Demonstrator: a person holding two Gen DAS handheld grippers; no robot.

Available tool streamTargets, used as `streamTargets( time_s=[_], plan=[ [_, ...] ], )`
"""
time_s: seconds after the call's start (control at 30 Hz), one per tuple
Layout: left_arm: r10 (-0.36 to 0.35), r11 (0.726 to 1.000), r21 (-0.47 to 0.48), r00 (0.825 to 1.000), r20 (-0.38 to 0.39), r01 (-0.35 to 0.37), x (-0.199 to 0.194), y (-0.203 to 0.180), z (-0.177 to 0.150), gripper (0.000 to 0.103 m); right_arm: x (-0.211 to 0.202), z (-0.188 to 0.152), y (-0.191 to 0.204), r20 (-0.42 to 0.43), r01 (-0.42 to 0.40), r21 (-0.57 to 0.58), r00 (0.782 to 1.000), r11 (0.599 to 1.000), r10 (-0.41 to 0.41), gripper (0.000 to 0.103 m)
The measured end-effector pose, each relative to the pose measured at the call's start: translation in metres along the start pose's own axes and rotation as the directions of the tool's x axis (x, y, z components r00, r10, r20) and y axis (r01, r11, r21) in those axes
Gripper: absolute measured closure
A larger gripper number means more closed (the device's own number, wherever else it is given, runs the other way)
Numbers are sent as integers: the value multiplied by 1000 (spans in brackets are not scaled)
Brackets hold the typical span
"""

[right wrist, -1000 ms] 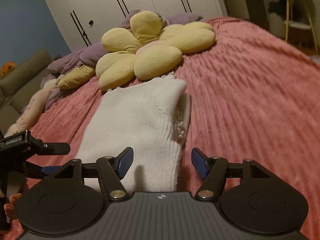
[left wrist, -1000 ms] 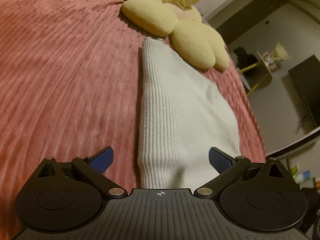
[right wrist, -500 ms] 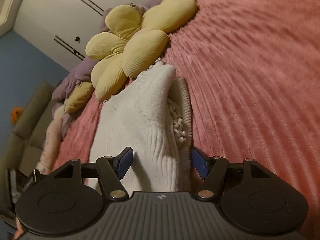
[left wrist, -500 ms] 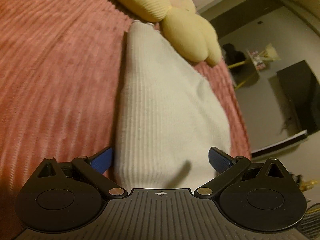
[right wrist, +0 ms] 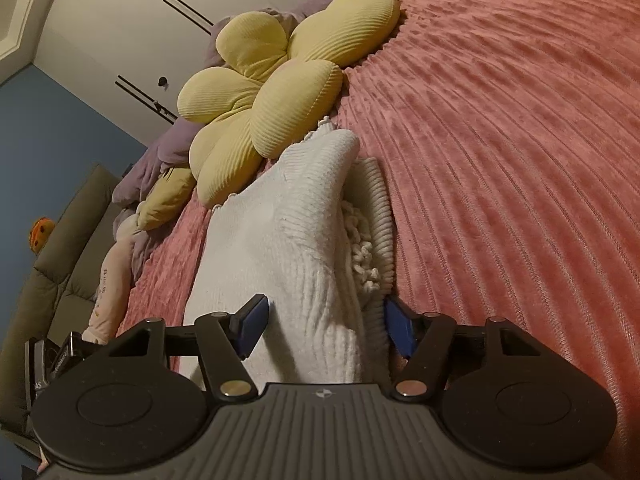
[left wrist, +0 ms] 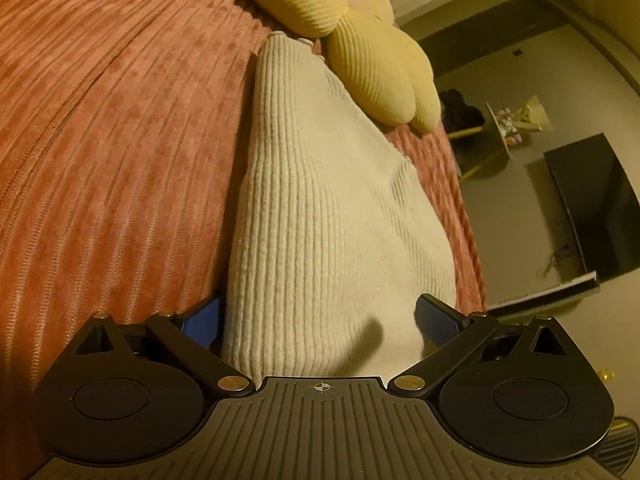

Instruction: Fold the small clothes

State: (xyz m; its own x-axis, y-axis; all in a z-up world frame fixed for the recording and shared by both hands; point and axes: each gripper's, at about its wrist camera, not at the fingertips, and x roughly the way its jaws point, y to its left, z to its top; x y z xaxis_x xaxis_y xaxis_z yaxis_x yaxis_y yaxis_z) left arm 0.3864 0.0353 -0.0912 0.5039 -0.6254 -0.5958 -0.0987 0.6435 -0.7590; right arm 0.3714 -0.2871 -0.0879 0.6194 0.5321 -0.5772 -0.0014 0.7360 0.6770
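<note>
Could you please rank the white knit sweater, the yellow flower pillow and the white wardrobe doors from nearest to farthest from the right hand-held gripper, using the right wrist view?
1. White knit sweater, between the right hand-held gripper fingers.
2. Yellow flower pillow, beyond the sweater, upper left.
3. White wardrobe doors, far behind the pillow.

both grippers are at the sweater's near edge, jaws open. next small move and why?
Probably close both. The left gripper and right gripper each have the near edge of the white sweater between open jaws, on the pink bedspread. Pinching comes first; then the edge could be carried toward the yellow pillow.
</note>
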Motion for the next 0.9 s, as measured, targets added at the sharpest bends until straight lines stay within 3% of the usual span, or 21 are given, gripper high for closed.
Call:
streamTargets(
  time_s=[0.1, 0.13, 0.17, 0.27, 0.37, 0.43, 0.47, 0.5, 0.67, 0.83, 0.9],
  plan=[
    [-15, 1000, -8, 1000, 4, 15, -1, 0, 0, 1, 1, 2, 0, -7, -4, 9, 1000, 1000, 4, 41],
    [-22, 1000, -2, 1000, 5, 22, -1, 1, 0, 1, 1, 3, 0, -8, -2, 11, 1000, 1000, 2, 51],
    [-26, 1000, 3, 1000, 7, 26, -1, 1, 0, 2, 2, 4, -2, -11, -5, 12, 1000, 1000, 5, 53],
    [-29, 1000, 6, 1000, 10, 29, 2, 3, 1, 3, 5, 5, -5, -17, -20, 18, 1000, 1000, 21, 52],
    [1, 1000, 31, 1000, 2, -1, 10, -4, 3, 5, 10, 4, -4, -23, -24, 13, 999, 1000, 25, 45],
    [37, 997, 62, 999, -6, -37, 11, -9, 5, 26, 14, 4, 1, -25, -12, 0, 1000, 1000, 12, 47],
    [47, 997, 66, 999, -14, -46, 9, -9, 5, 43, 15, 4, 3, -26, -5, -2, 1000, 1000, 5, 52],
    [34, 998, 60, 999, -14, -33, 5, -8, 7, 46, 16, 5, 4, -36, -19, 9, 999, 1000, 20, 60],
    [-11, 996, 86, 1000, 22, 9, -33, -12, 5, 48, 11, -2, 12, -62, -102, 73, 992, 992, 106, 62],
    [60, 990, 122, 997, 45, -65, -82, -4, -18, 43, 9, -36, 42, -148, -152, 4, 977, 988, 151, 61],
    [140, 979, 143, 988, 64, -147, -99, 1, -33, 36, 2, -51, 52, -152, -130, -43, 981, 991, 123, 51]
  ],
)
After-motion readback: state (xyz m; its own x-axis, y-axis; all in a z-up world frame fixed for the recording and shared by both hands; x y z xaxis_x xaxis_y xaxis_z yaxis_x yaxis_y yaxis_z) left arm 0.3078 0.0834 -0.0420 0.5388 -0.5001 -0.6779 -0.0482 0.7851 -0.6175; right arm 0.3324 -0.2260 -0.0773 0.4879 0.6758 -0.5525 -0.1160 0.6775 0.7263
